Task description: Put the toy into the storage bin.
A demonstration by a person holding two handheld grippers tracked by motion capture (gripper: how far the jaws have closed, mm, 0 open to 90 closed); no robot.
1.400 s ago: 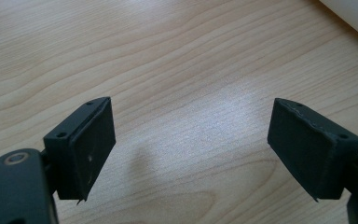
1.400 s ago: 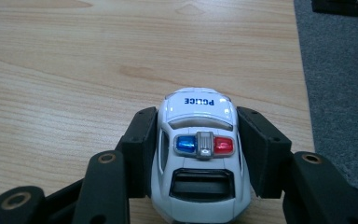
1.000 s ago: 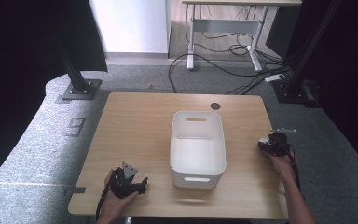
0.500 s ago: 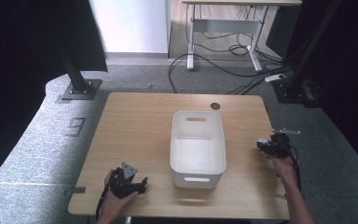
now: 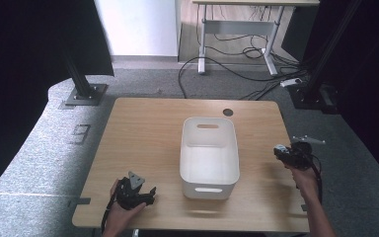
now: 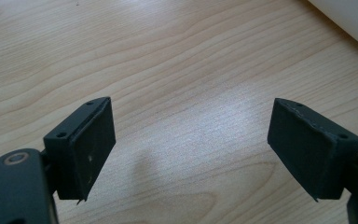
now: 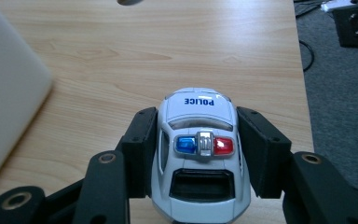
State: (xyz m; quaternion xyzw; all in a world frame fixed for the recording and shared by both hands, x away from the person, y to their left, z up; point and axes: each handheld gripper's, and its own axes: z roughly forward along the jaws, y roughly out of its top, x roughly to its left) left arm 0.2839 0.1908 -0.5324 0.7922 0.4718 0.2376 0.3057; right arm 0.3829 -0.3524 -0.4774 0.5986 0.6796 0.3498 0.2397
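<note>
On the light wooden bench (image 5: 143, 133), near the middle: a white plastic tub with handle holes (image 5: 209, 150), open at the top, nothing seen inside. Far behind the tub, near the far edge of the bench: a small dark round hole (image 5: 227, 112).

Near the left corner, low by the bench top: the left gripper (image 5: 150, 190), black, held in a hand (image 5: 121, 217). Jaws spread wide apart in the left gripper view (image 6: 191, 144), with bare wood between them and nothing held. Up in the right corner of that view, a bit of the white tub's wall (image 6: 349, 18), close by but apart from the jaws.

At the right edge of the bench, to the right of the tub and well apart from it: the right gripper (image 5: 279, 151), black too, held in the other hand (image 5: 303, 177). Closed tight on a small white toy police car with a blue and red light bar on the roof (image 7: 200, 149). One black jaw pressed on each side of the car. The word POLICE in blue on the hood, pointing away toward the far side. Wood under the car; cannot tell if the wheels touch it. White tub edge (image 7: 7, 93) at the left of that view.

Past the bench, on the far side: grey carpet floor (image 5: 148, 84), black cables (image 5: 237, 69), and the legs of a white desk (image 5: 203, 44).
</note>
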